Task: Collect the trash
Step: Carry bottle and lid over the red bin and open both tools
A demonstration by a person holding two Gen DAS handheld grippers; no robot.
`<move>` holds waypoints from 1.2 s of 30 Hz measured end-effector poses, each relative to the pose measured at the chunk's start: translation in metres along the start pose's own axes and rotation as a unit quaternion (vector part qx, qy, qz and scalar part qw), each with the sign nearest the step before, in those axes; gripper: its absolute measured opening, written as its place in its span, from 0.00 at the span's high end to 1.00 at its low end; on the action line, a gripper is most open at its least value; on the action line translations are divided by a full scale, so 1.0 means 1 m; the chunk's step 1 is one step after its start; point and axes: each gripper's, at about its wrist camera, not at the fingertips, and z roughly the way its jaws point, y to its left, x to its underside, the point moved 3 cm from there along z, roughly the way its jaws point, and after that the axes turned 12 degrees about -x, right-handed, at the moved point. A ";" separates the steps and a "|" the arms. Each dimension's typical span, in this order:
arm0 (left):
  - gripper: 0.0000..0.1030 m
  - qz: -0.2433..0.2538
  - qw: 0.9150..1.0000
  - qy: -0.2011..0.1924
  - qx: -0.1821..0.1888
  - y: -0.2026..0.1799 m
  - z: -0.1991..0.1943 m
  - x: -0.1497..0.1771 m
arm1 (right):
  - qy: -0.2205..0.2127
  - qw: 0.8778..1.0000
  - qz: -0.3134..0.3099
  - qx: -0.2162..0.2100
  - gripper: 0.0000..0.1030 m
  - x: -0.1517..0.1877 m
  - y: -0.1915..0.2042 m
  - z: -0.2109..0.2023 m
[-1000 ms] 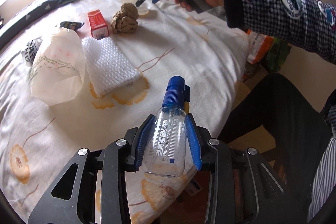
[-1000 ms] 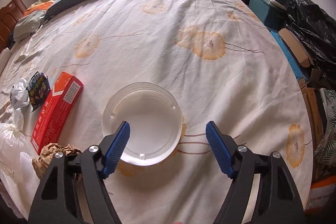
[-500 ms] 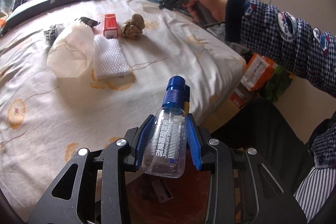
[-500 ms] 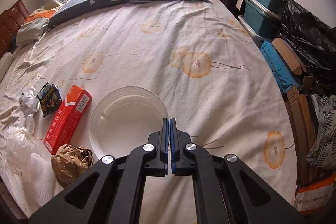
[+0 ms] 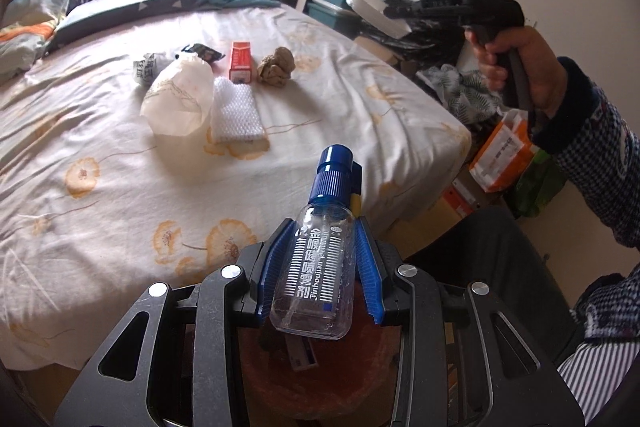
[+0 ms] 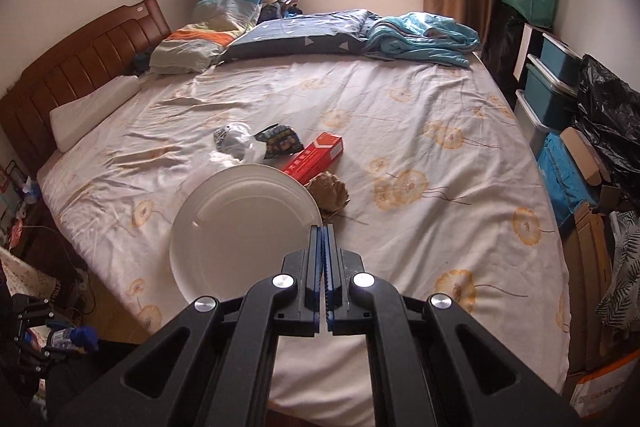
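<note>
My left gripper (image 5: 318,263) is shut on a clear spray bottle (image 5: 316,279) with a blue cap, held off the bed's near edge above a reddish-brown bin (image 5: 320,371). My right gripper (image 6: 324,259) is shut on the rim of a clear plastic lid (image 6: 244,231), lifted above the bed. On the bed lie a red box (image 5: 240,61) (image 6: 314,157), a crumpled brown paper ball (image 5: 276,67) (image 6: 330,193), a bubble wrap piece (image 5: 236,111), a white plastic bag (image 5: 180,99) and a dark snack wrapper (image 6: 280,141).
The bed (image 6: 400,131) has a floral sheet, with pillows and a teal blanket (image 6: 420,35) at the far end. Storage boxes (image 6: 548,95), black bags and cardboard crowd the right side. A wooden headboard (image 6: 80,67) is at the left.
My right gripper closed on the clear lid and lifted it off the bed. My left gripper drew back from the bed with the bottle, over the bin.
</note>
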 end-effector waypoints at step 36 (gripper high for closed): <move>0.67 0.032 0.936 0.352 -0.010 -0.012 0.184 0.218 | 0.375 0.918 -0.112 -0.064 0.99 0.333 0.101 0.165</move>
